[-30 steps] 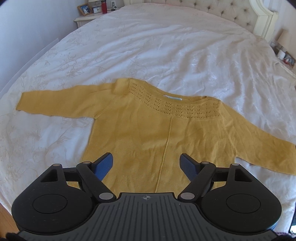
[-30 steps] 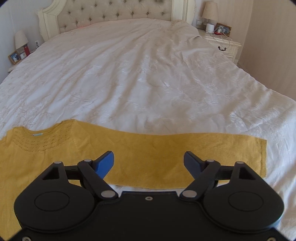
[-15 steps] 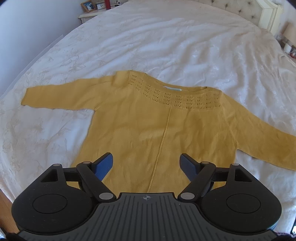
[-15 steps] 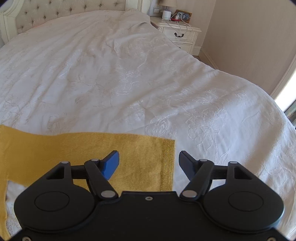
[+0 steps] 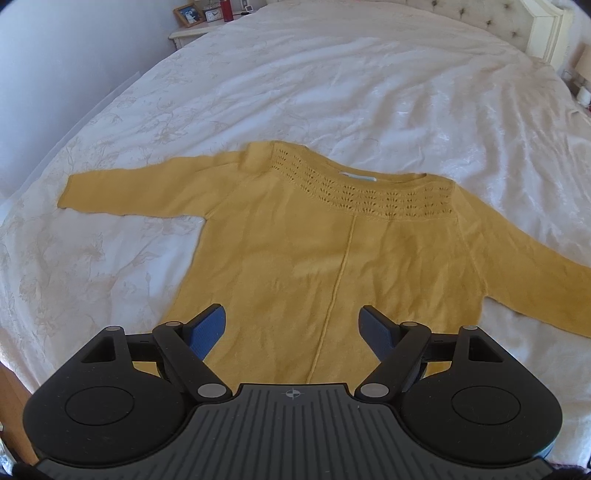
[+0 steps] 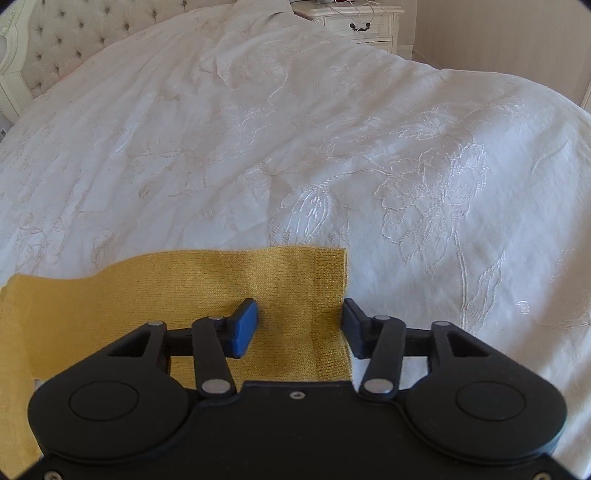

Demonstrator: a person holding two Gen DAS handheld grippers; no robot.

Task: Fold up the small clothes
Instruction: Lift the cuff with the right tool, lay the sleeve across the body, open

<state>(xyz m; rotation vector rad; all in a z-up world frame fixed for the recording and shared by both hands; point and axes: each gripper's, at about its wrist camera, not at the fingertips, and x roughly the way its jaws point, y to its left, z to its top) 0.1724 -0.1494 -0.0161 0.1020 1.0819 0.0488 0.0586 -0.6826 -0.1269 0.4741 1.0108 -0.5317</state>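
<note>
A mustard-yellow knit sweater lies flat and face up on the white bed, both sleeves spread out sideways. My left gripper is open and empty, hovering above the sweater's lower body near the hem. In the right wrist view the sweater's right sleeve ends in a cuff. My right gripper is low over that cuff, its jaws partly closed and straddling the cuff end, with a gap still between the pads.
The white embroidered bedspread covers the whole bed. A tufted headboard stands at the far end. A nightstand with a photo frame is at the far left, another nightstand at the far right.
My right gripper moved right along the sleeve to the cuff, dropped lower and narrowed its jaws. My left gripper moved slightly, still open over the sweater's body.
</note>
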